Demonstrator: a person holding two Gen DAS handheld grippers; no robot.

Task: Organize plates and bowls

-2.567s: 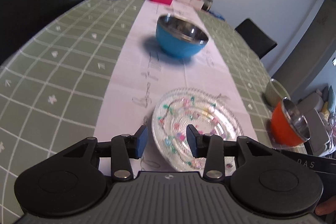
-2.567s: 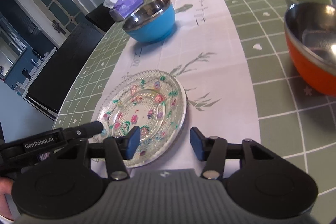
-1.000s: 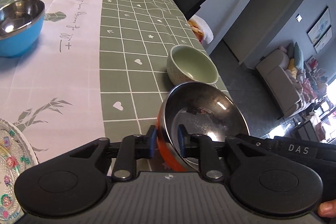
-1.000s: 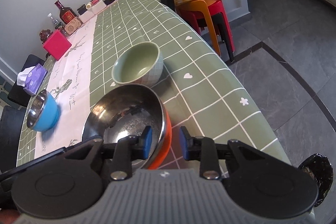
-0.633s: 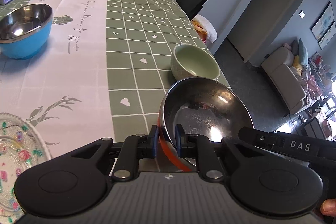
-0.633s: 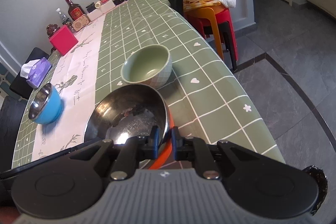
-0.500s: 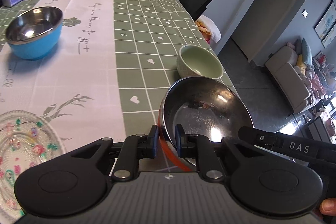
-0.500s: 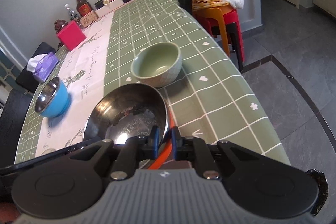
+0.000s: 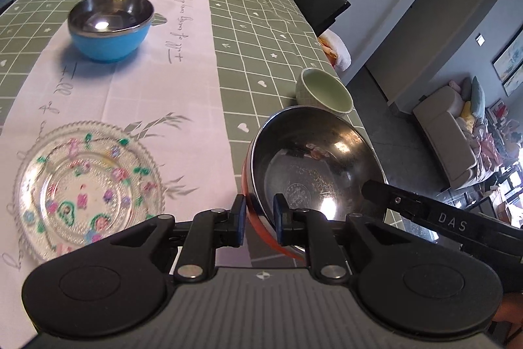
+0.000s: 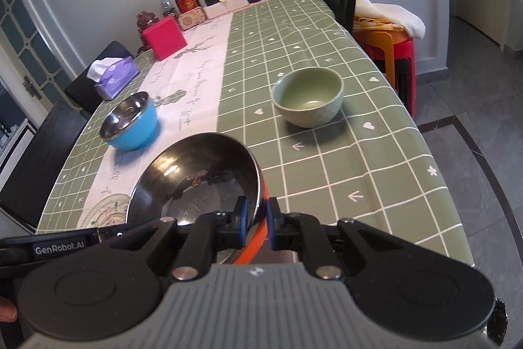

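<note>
Both tongs are grasping the orange bowl [image 9: 313,172] by its rim: the left tongs [image 9: 258,223] are pinching the near-left edge, the right tongs [image 10: 254,223] are clenching the near-right edge, one pad inside the steel lining and one outside. The bowl is tilting, apparently lifted off the desk [image 10: 359,152]. Taking this bowl as the landmark, the green bowl [image 10: 309,95] is sitting just beyond it, the glass plate [image 9: 88,188] is lying beside it on the pink runner [image 9: 183,94], and the blue bowl [image 9: 111,25] is standing farther off past the plate.
</note>
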